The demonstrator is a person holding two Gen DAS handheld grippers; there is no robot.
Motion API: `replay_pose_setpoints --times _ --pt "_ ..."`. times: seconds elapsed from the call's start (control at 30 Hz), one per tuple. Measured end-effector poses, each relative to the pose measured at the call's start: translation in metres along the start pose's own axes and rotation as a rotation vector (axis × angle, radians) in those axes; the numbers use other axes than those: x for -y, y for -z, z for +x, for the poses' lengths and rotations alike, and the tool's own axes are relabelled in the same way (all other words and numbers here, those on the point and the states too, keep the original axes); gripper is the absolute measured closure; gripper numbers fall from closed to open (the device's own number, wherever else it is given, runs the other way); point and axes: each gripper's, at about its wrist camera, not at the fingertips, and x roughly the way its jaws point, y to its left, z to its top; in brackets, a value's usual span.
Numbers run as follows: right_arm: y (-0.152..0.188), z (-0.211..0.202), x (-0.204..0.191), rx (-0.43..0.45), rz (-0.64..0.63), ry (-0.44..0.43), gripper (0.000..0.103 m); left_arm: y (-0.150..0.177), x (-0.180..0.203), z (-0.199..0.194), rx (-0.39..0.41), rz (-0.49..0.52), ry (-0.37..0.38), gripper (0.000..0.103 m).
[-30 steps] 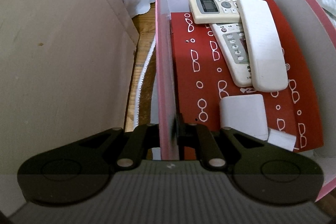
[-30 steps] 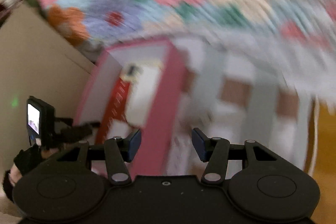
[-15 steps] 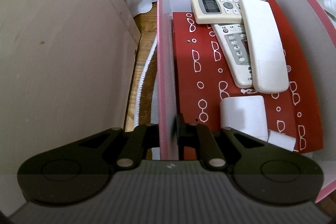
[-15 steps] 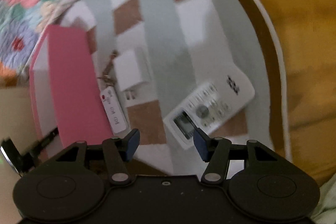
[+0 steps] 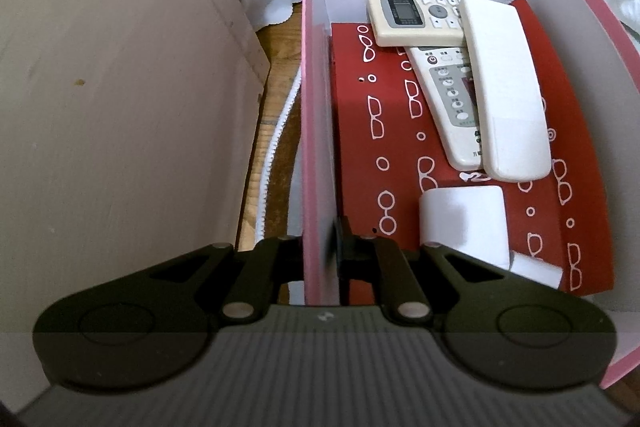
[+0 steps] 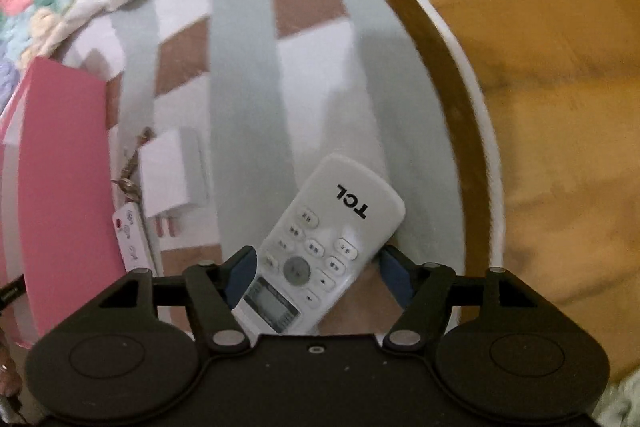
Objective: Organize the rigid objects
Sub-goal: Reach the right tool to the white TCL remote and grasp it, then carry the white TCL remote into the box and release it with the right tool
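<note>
Straddling the white plastic TCL remote [image 6: 320, 251] diagonally, the wide-apart right gripper [image 6: 316, 269] may twist it out when closing.

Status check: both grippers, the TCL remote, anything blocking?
Left gripper shut on pink box wall. Right gripper open, straddling TCL remote on striped cloth, not yet closed. White charger and keys lie left, apart from remote.

Box [image 5: 316, 107]: three remotes [image 5: 452, 107] at 12 o'clock, adapter [image 5: 464, 223] at 6. Outside, TCL remote [image 6: 324, 247]; charger [image 6: 172, 175] at its 9 o'clock.
</note>
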Motion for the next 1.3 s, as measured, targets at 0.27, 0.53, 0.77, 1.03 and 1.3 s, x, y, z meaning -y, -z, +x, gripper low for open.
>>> replay_pose_setpoints --times 0.27,0.53,0.77,1.03,1.3 --pt "0.014 0.016 -0.064 0.074 -0.406 0.026 0.028 0.002 0.000 -0.001 0.007 0.011 0.001 0.095" --pt "0.033 0.021 -0.081 0.123 -0.667 0.163 0.037 0.004 0.001 -0.001 0.011 0.013 -0.003 0.095" --pt "0.036 0.019 -0.082 0.090 -0.774 0.181 0.038 0.002 0.001 -0.001 0.005 0.010 -0.003 0.095" --pt "0.039 0.028 -0.080 0.158 -0.762 0.132 0.042 0.001 0.002 0.000 0.000 0.003 -0.004 0.095" --pt "0.050 -0.011 -0.096 0.298 -0.783 0.119 0.042 0.001 -0.001 0.000 0.002 0.002 0.011 0.095"
